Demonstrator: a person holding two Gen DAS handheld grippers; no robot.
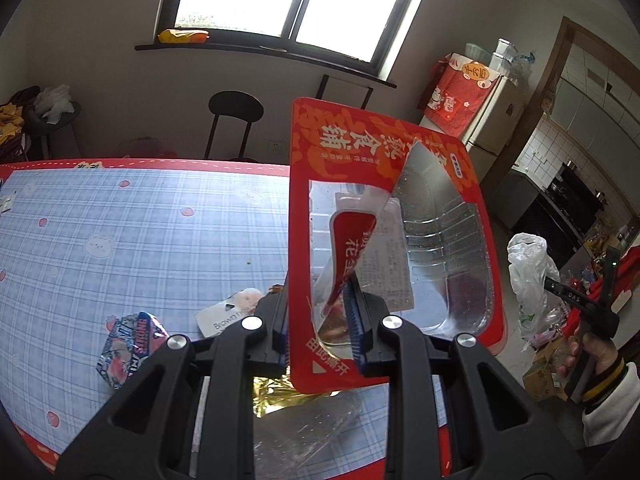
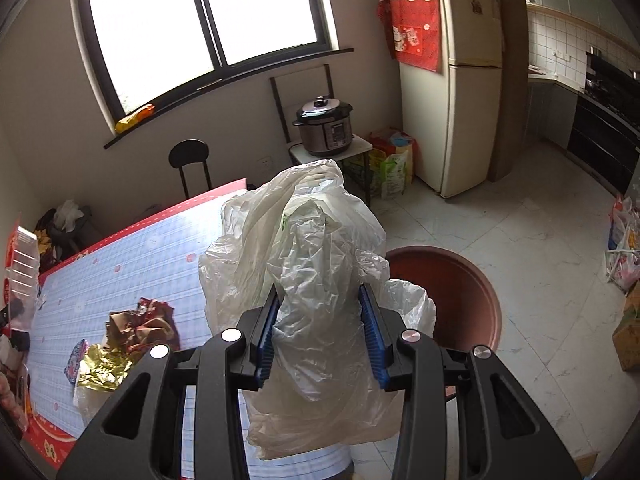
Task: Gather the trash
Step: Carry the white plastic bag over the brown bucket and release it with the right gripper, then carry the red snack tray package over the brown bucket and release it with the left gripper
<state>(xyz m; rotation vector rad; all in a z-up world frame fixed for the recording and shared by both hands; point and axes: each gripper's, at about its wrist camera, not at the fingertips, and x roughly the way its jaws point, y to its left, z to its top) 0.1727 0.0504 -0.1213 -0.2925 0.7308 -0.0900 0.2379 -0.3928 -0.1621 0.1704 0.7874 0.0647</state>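
Note:
My left gripper (image 1: 320, 320) is shut on the lower edge of a red snack package (image 1: 384, 184) with a clear plastic tray, held upright above the table. That package also shows at the left edge of the right wrist view (image 2: 18, 264). My right gripper (image 2: 320, 340) is shut on a crumpled white plastic bag (image 2: 304, 240), lifted beside the table's corner. The bag (image 1: 528, 268) and the right gripper (image 1: 576, 300), with a hand in a white sleeve, show at the right of the left wrist view. Loose trash lies on the table: a blue wrapper (image 1: 128, 344), a white wrapper (image 1: 228, 316), gold foil (image 2: 104, 364) and a brown crumpled wrapper (image 2: 140, 324).
The table has a blue checked cloth (image 1: 120, 220) with a red border. A round brown stool top (image 2: 452, 296) stands on the floor by the table's corner. Behind are a black chair (image 1: 234, 120), a pressure cooker (image 2: 324, 128) on a small stand and a fridge (image 2: 452, 80).

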